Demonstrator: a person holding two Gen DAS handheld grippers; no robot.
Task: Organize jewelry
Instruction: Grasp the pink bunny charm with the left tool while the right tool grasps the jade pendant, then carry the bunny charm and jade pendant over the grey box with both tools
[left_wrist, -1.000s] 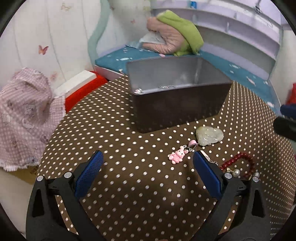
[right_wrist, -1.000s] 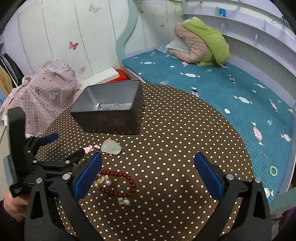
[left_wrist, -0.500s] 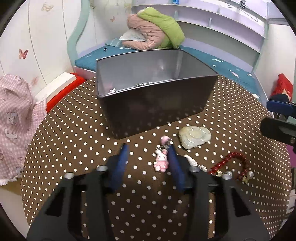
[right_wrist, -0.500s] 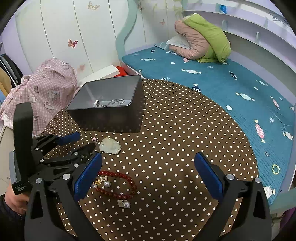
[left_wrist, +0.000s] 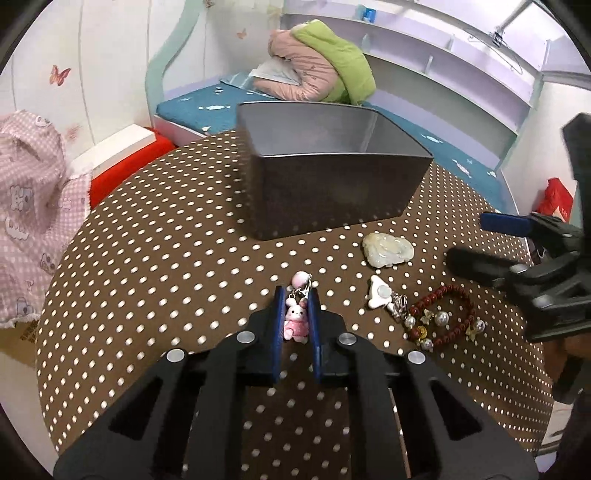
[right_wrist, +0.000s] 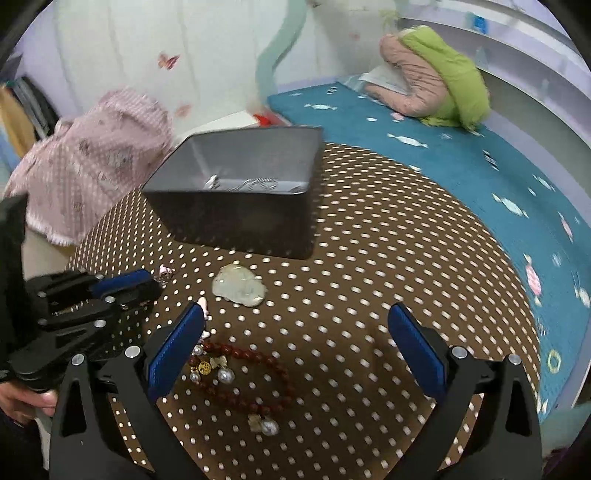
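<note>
My left gripper (left_wrist: 295, 301) is shut on a pink bunny charm (left_wrist: 295, 320) that lies on the dotted brown table; its pink bead (left_wrist: 299, 278) pokes out ahead. The grey box (left_wrist: 332, 192) stands behind it. A pale jade pendant (left_wrist: 388, 249), a white charm (left_wrist: 380, 293) and a red bead bracelet (left_wrist: 443, 317) lie to the right. My right gripper (right_wrist: 295, 321) is open and empty above the bracelet (right_wrist: 251, 380), with the pendant (right_wrist: 240, 286) ahead. A silver chain (right_wrist: 243, 183) lies in the box (right_wrist: 236, 221). The left gripper shows in the right wrist view (right_wrist: 147, 284).
The round table (left_wrist: 166, 258) has its edge on the left and front. A pink checked cloth (left_wrist: 33, 206) hangs at the left. A blue bed (right_wrist: 461, 158) with a pink and green bundle (left_wrist: 317, 62) lies behind the table.
My left gripper has closed from wide open onto the bunny charm. My right gripper has moved forward and left, closer to the bracelet and pendant.
</note>
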